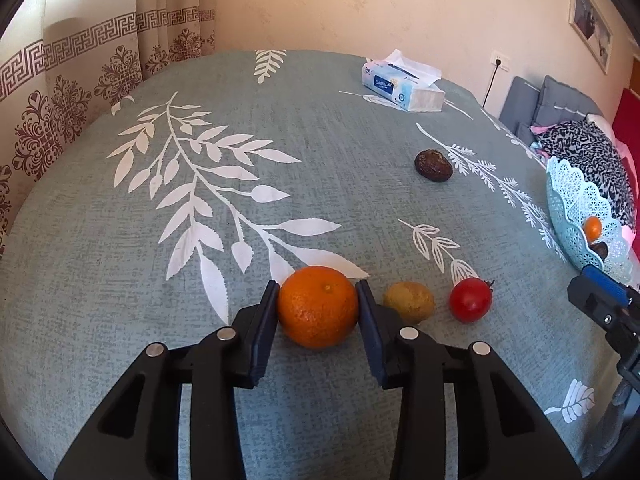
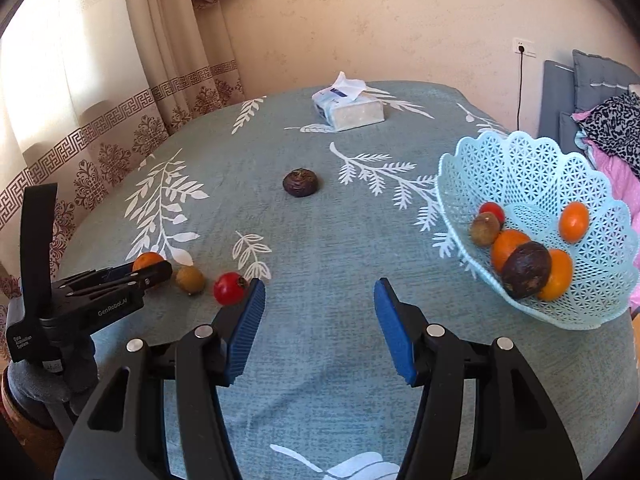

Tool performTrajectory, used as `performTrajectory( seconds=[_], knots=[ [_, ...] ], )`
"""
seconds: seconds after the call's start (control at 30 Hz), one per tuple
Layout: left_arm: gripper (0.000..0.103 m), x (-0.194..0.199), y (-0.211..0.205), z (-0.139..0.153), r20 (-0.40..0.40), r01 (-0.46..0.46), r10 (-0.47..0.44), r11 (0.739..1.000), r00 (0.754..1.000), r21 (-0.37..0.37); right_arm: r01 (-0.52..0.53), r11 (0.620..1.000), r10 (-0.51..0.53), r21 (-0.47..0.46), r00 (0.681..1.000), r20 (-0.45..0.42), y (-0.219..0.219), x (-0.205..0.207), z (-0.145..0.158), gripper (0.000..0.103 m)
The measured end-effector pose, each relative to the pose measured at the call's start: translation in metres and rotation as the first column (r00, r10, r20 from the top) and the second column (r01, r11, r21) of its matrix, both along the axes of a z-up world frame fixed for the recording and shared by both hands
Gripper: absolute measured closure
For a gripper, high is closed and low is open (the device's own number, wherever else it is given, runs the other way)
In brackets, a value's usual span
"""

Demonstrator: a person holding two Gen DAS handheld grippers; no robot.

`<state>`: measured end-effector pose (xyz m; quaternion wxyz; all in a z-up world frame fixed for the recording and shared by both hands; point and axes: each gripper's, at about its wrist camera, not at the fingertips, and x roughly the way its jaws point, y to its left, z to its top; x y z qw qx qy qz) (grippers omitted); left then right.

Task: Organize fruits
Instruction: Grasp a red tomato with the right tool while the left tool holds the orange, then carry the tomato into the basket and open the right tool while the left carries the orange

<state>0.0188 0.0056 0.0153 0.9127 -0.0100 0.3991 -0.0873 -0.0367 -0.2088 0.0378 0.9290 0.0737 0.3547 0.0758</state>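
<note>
Pinching orange (image 1: pixel 318 306), left tongs (image 1: pixel 318 300); right tongs (image 2: pixel 320 292) spread, empty; six fruits in basket (image 2: pixel 532 160).

A tissue pack (image 1: pixel 403 85) is lying at the far side of the tablecloth (image 1: pixel 280 140), toward one o'clock in the left wrist view, with a white sheet sticking up from its slot. A patterned curtain (image 1: pixel 80 92) is hanging at ten o'clock. A framed picture (image 1: pixel 591 24) is hanging at two o'clock, above a wall socket (image 1: pixel 500 61) with a cord running down. Grey cushions (image 1: pixel 540 104) and a leopard-print cloth (image 1: pixel 588 152) are lying at three o'clock.
</note>
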Motion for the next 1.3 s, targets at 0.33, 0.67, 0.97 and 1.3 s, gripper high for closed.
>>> performTrajectory(
  seconds=[0.33, 0.67, 0.97, 1.3],
  knots=[
    [0.064, -0.007, 0.005, 0.007, 0.051, -0.060, 0.059, 0.998, 0.997, 0.011, -0.104, 0.994, 0.107, 0.035, 0.992, -0.066, 0.039, 0.030, -0.013, 0.044],
    [0.064, -0.007, 0.008, 0.008, 0.054, -0.083, 0.083, 0.997, 0.995, 0.002, -0.187, 0.982, 0.187, 0.010, 0.976, -0.112, 0.068, 0.047, -0.023, 0.062],
    [0.064, -0.007, 0.008, 0.007, 0.054, -0.088, 0.088, 0.996, 0.995, 0.006, -0.187, 0.982, 0.188, 0.025, 0.969, -0.159, 0.069, 0.056, -0.032, 0.073],
    [0.064, -0.008, 0.008, 0.009, 0.058, -0.086, 0.086, 0.996, 0.995, 0.009, -0.153, 0.988, 0.153, 0.007, 0.982, -0.110, 0.058, 0.043, -0.018, 0.073]
  ],
)
